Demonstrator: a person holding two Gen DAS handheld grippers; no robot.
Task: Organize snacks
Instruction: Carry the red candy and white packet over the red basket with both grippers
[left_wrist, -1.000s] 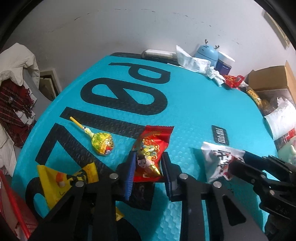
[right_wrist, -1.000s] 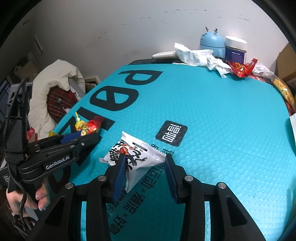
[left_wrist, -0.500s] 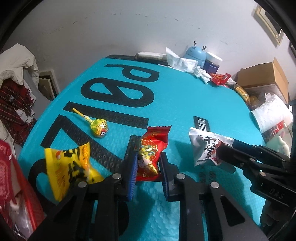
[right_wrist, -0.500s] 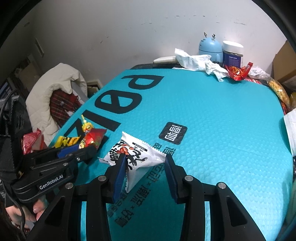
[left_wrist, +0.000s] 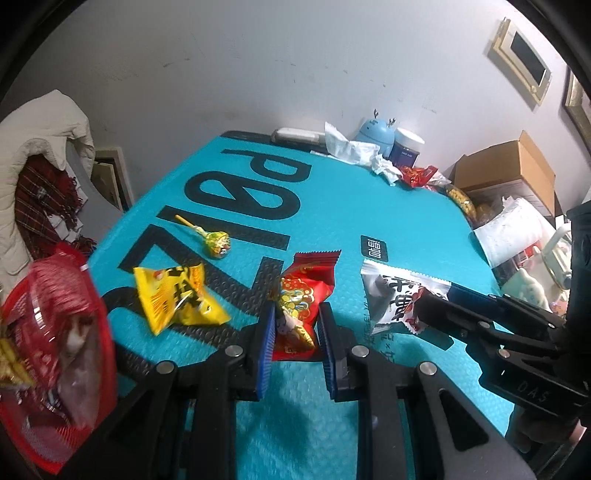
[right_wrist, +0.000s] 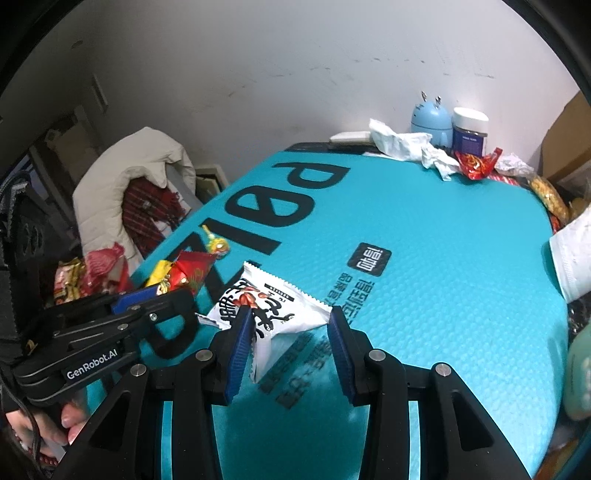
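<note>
My left gripper (left_wrist: 296, 328) is shut on a red snack packet (left_wrist: 304, 295) and holds it above the teal mat (left_wrist: 258, 184). My right gripper (right_wrist: 291, 332) is shut on a white snack packet (right_wrist: 269, 306), also lifted; that packet shows in the left wrist view (left_wrist: 395, 295). A yellow packet (left_wrist: 177, 295) and a yellow lollipop (left_wrist: 216, 243) lie on the mat to the left. A red basket (left_wrist: 55, 332) holding several snacks sits at the mat's left near edge.
At the far end stand a blue round device (left_wrist: 376, 133), a dark jar (left_wrist: 406, 149), crumpled tissue (left_wrist: 354, 151) and a red wrapper (left_wrist: 417, 175). A cardboard box (left_wrist: 509, 170) and bags are right. Clothes on a chair (left_wrist: 37, 177) are left.
Both grippers have risen and pulled back with their packets. The red basket has come into the left wrist view, and the yellow packet and lollipop appear farther away.
</note>
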